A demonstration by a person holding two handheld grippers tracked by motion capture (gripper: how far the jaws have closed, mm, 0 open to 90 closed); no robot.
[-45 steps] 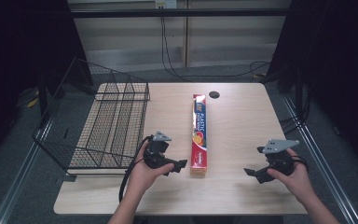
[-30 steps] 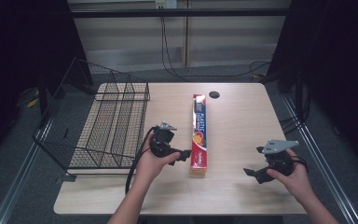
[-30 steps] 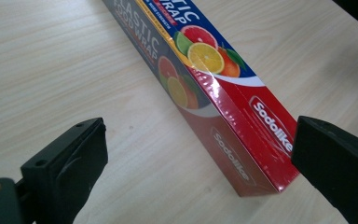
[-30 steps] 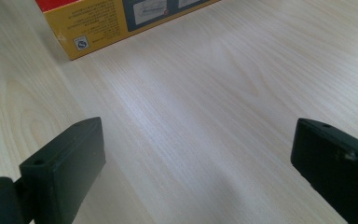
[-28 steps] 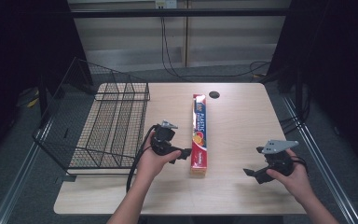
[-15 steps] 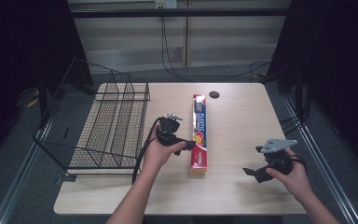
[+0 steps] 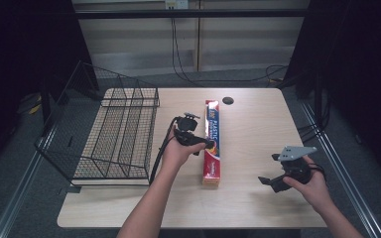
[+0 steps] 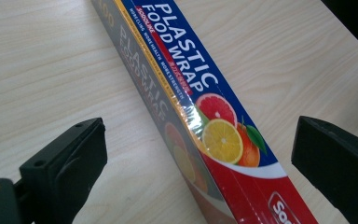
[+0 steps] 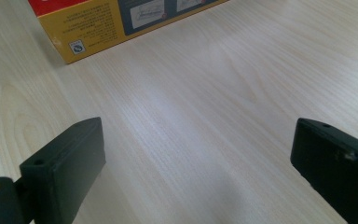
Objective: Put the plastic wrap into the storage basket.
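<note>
Item: plastic food wrap box (image 7: 212, 144), flat on the desk (image 7: 258, 124), right of the wire rack (image 7: 114, 139).
My left claw (image 8: 198, 154) gapes astride it; right claw (image 7: 278, 179) open, near the box's end. Risk: an off-centre pinch could swing the long box sideways.

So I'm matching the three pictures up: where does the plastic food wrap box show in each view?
High view: plastic food wrap box lies lengthwise mid-table, left gripper at it.
Left gripper view: box runs diagonally between the open jaws.
Right gripper view: its yellow end at top left, beyond the jaws.
Shared landmark: the light wooden table.
</note>
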